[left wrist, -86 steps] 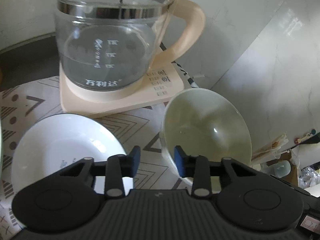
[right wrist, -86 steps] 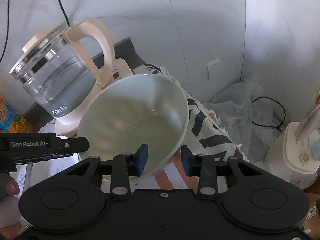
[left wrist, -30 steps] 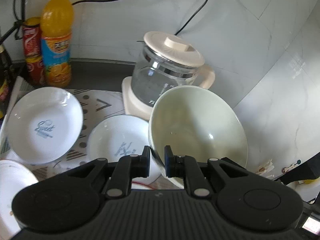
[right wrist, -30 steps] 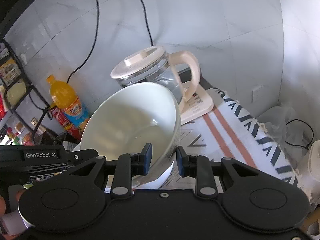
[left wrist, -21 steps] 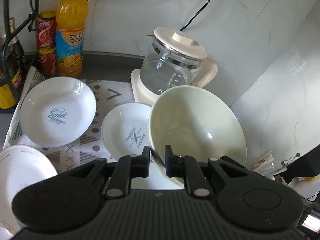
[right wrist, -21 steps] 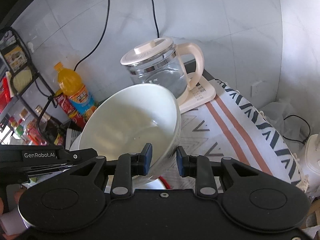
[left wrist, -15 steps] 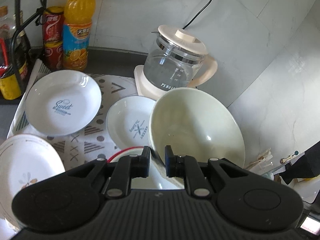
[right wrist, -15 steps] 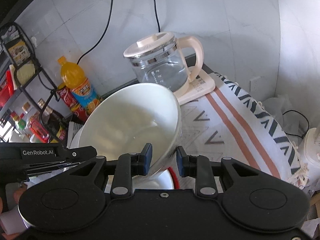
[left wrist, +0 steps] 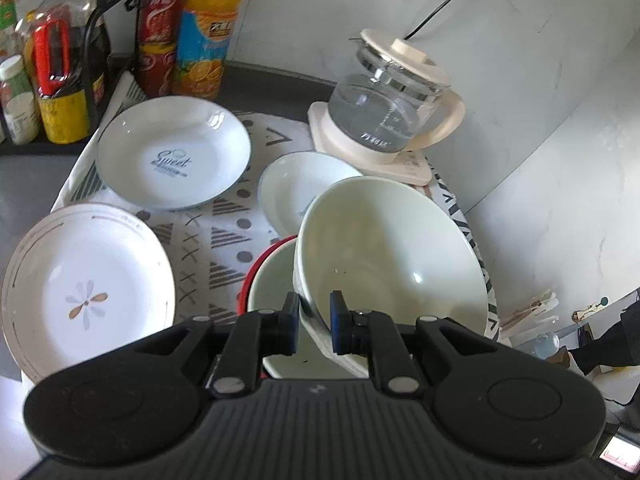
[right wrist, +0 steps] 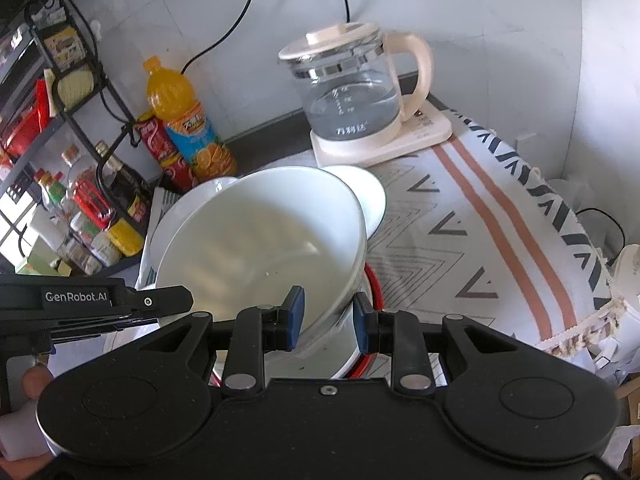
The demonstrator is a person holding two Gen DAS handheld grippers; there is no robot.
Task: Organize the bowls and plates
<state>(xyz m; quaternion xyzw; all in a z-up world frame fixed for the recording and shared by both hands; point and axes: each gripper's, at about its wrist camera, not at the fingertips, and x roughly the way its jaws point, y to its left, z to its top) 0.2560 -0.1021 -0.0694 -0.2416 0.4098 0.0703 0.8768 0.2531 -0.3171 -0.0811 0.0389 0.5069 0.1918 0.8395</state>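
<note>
Both grippers grip the rim of a large pale green bowl [left wrist: 392,264], which also shows in the right wrist view [right wrist: 260,248]. My left gripper [left wrist: 314,318] is shut on its near rim. My right gripper [right wrist: 327,314] is shut on its right rim. The bowl hangs tilted over a red-rimmed bowl [left wrist: 272,280], whose red rim shows in the right wrist view [right wrist: 376,280]. A small white dish [left wrist: 296,188] lies behind. A "Sweet" plate [left wrist: 174,160] and a flower plate [left wrist: 86,288] lie on the patterned cloth to the left.
A glass kettle [left wrist: 392,108] on a cream base stands at the back right by the wall; it also shows in the right wrist view [right wrist: 352,92]. An orange juice bottle [left wrist: 206,28], red cans [left wrist: 158,36] and a rack of bottles [right wrist: 80,200] line the back left.
Both grippers have pulled back and up with the large bowl. The red-rimmed bowl has come into view under it, and more of the plates and bottles at the left.
</note>
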